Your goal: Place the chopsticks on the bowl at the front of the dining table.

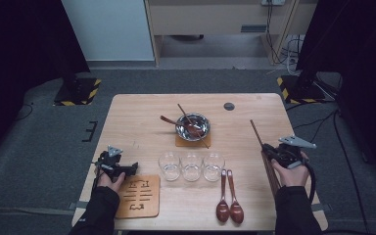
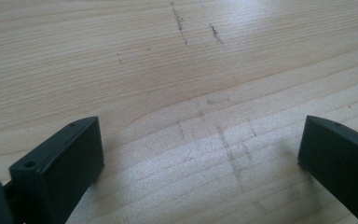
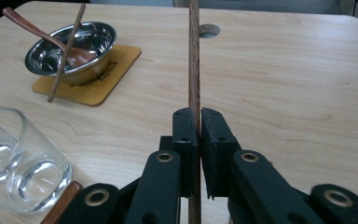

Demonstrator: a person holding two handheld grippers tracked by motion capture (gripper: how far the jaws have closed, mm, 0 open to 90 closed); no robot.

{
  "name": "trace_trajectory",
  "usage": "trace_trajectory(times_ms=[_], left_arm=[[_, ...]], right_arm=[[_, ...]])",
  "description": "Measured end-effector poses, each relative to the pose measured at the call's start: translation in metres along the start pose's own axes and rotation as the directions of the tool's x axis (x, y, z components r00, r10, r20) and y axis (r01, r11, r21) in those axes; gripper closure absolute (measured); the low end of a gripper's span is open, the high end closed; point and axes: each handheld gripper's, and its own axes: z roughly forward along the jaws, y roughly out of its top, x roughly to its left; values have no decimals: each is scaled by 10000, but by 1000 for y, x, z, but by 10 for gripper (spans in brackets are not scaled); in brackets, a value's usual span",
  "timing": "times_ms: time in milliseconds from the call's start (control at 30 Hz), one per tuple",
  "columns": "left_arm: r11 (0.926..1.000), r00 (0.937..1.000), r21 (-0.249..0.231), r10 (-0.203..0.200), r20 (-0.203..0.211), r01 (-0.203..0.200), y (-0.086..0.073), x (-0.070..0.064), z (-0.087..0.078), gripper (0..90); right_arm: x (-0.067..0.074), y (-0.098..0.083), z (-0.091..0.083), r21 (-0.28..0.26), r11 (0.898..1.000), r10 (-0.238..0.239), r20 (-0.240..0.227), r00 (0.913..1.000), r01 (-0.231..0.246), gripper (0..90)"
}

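My right gripper (image 1: 269, 148) is shut on a dark wooden chopstick (image 1: 257, 135) at the table's right side, a little above the wood. In the right gripper view the chopstick (image 3: 194, 60) runs straight up between the pressed jaws of that gripper (image 3: 200, 122). A steel bowl (image 1: 193, 126) on a wooden coaster (image 1: 182, 142) holds a brown spoon and another chopstick (image 3: 67, 49). At the left edge my left gripper (image 1: 127, 169) stands open over bare wood, and its fingers (image 2: 70, 161) have nothing between them.
Three clear glasses (image 1: 191, 166) stand in a row mid-table. Two brown spoons (image 1: 229, 198) lie near the front edge. A second wooden coaster (image 1: 139, 196) lies at front left. More dark chopsticks (image 1: 272, 178) lie under the right hand. A round cable hole (image 1: 229, 106) is at the back.
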Motion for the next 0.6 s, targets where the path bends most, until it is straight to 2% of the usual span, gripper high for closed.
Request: trace_trajectory(times_ms=[600], left_arm=[[10000,10000,1,0,2,0,0,0,0,0]], right_arm=[[9,36,-5,-824,9966,-90,-93,9999,82,847]])
